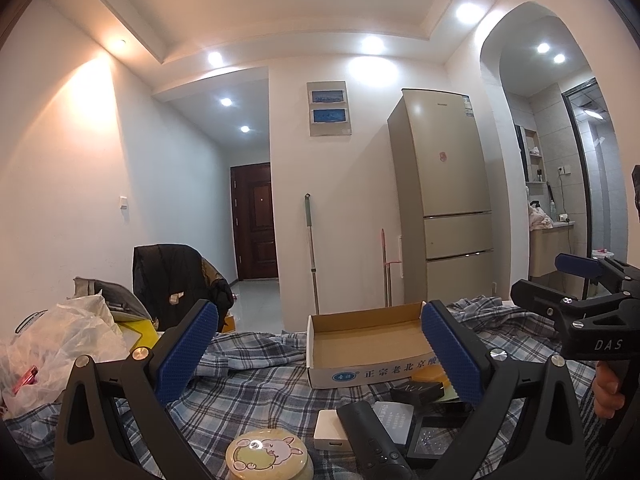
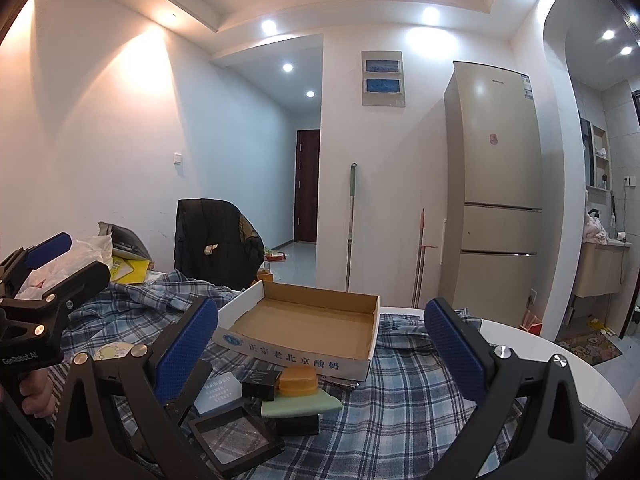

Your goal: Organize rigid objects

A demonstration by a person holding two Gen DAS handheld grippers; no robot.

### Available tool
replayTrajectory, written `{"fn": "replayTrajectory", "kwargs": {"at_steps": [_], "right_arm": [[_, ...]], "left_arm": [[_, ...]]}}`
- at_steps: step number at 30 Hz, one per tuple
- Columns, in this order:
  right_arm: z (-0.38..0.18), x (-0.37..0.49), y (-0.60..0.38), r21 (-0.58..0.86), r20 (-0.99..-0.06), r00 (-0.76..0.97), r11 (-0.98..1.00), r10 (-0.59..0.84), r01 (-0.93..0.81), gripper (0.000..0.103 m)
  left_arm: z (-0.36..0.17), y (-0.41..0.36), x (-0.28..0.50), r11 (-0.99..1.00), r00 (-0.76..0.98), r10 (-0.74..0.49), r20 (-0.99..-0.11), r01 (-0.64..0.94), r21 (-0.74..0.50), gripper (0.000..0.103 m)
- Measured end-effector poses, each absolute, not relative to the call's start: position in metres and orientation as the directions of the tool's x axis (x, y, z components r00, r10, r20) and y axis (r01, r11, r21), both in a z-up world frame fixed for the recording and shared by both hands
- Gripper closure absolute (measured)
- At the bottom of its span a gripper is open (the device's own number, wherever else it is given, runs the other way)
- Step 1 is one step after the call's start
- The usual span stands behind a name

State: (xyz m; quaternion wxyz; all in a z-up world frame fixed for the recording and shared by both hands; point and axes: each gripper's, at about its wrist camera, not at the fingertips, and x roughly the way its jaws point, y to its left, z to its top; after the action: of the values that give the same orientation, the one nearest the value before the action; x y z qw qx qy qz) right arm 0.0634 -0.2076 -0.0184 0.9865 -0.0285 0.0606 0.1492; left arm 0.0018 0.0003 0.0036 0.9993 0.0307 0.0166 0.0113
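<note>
On the plaid cloth [image 2: 400, 400] covering the desk we see the empty cardboard tray [image 2: 304, 320] at centre; just in front of it a cluster: orange soap box [image 2: 298, 383], small black box [image 2: 260, 385], green cloth [image 2: 300, 405], clear-lid display case [image 2: 236, 440]; remote control [image 1: 376, 440], white adapter [image 1: 330, 430] and round bunny tin [image 1: 266, 458] nearer us; left gripper [image 1: 320, 356] and right gripper [image 2: 322, 352] both hover with jaws wide, holding nothing.

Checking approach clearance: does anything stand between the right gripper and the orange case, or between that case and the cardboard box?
Nothing visible does. The right gripper is open above the orange case, which sits against the empty cardboard box's front wall.
</note>
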Motion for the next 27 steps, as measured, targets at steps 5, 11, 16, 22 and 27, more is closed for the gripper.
{"fn": "replayTrajectory", "kwargs": {"at_steps": [5, 11, 16, 22, 27], "right_arm": [[-0.017, 0.064, -0.208, -0.034, -0.132, 0.948, 0.955, 0.289, -0.295, 0.000], [-0.015, 0.062, -0.209, -0.029, -0.122, 0.950, 0.956, 0.287, -0.293, 0.000], [-0.011, 0.058, -0.212, -0.028, -0.089, 0.959, 0.962, 0.269, -0.272, 0.000], [0.000, 0.056, -0.218, 0.048, -0.137, 0.938, 0.948, 0.320, -0.316, 0.000], [0.000, 0.065, -0.225, 0.110, -0.208, 0.917, 0.940, 0.340, -0.323, 0.000]], "left_arm": [[0.004, 0.001, 0.002, 0.998, 0.999, 0.023, -0.033, -0.021, 0.064, 0.000], [0.005, 0.007, 0.004, 0.999, 0.999, 0.003, -0.035, -0.001, 0.041, 0.000], [0.019, 0.023, 0.004, 0.996, 0.993, -0.070, -0.096, 0.065, -0.054, 0.000], [0.024, 0.026, 0.015, 0.995, 0.970, -0.085, -0.228, 0.092, 0.023, 0.000], [-0.001, 0.017, 0.040, 0.996, 0.874, -0.079, -0.479, 0.088, -0.003, 0.001]]}}
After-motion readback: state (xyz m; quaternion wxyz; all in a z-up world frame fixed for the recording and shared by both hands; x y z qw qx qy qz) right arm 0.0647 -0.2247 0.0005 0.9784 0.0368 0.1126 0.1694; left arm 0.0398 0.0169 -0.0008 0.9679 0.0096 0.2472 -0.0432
